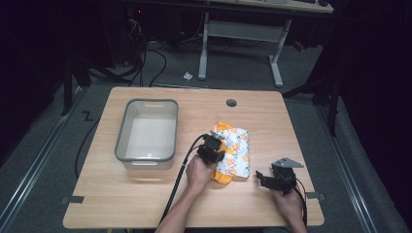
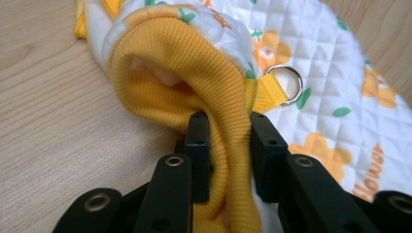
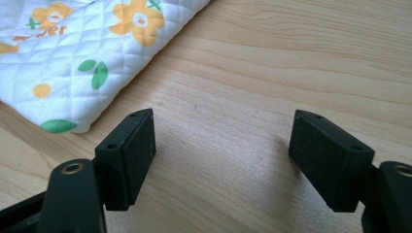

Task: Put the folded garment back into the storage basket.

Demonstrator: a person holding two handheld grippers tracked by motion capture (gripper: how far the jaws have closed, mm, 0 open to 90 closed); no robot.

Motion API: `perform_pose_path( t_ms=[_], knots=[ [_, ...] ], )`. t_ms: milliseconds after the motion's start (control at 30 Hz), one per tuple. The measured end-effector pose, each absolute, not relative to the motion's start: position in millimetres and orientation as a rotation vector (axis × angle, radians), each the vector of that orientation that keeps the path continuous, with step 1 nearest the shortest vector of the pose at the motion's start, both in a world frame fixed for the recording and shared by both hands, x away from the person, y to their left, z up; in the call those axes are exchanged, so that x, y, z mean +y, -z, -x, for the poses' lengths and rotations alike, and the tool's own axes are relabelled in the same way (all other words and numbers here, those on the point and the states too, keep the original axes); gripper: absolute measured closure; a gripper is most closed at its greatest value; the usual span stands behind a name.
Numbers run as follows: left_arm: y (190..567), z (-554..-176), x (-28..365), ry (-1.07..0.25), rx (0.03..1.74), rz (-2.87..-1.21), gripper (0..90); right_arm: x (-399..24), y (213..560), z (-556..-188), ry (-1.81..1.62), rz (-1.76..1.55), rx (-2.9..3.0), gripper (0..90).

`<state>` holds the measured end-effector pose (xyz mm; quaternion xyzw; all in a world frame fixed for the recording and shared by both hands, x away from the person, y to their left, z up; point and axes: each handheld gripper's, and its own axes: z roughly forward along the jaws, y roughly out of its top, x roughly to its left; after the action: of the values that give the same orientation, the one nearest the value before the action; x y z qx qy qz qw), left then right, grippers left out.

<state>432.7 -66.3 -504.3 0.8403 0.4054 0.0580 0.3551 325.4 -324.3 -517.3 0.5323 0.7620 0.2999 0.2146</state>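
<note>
The left gripper [image 2: 226, 121] is clamped on the garment's [image 1: 234, 148] yellow ribbed cuff [image 2: 194, 82], jaws pinching a fold of the knit between them. Just past the jaws, a metal ring [image 2: 286, 83] sits on a yellow strap against the white quilted cloth with its orange flowers. In the high view, the garment lies bunched on the table [image 1: 145, 194] a little right of centre, and the left gripper [image 1: 212, 148] bites into its near-left edge. The grey bin [image 1: 127, 131] stands apart to the left. Over on the right, the right gripper [image 3: 223, 145] rests low over bare wood, jaws spread wide, nothing between them, with the garment's corner [image 3: 63, 121] near its left jaw.
</note>
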Motion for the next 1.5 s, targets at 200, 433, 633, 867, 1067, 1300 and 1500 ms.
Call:
perform_pose_path(
  t_ms=[200,433,633,867,1067,1300,1500],
  knots=[
    [490.4,-430.1,-57.6,-0.153,1.022,-2.122,73.9,-324.1,517.3,-325.3,-0.834,-1.477,2.115,25.3],
    [476.3,-428.1,-44.9,-0.144,1.006,-2.063,74.0,-324.2,517.3,-325.3,-0.834,-1.476,2.116,25.2],
    [468.3,-426.9,-36.2,-0.113,0.997,-2.021,74.1,-324.2,517.3,-325.3,-0.834,-1.476,2.116,25.2],
    [459.5,-422.7,-29.9,-0.112,0.97,-1.996,74.2,-324.2,517.3,-325.3,-0.834,-1.475,2.117,25.2],
    [454.6,-420.3,-26.3,-0.111,0.946,-2.001,74.2,-324.2,517.3,-325.3,-0.835,-1.473,2.119,25.2],
    [435.3,-418.5,-17.7,-0.13,0.912,-1.977,74.2,-324.2,517.4,-325.3,-0.835,-1.472,2.117,25.2],
    [422.0,-418.4,-6.5,-0.126,0.907,-1.946,74.3,-324.3,517.4,-325.3,-0.835,-1.471,2.118,25.2]
  ],
)
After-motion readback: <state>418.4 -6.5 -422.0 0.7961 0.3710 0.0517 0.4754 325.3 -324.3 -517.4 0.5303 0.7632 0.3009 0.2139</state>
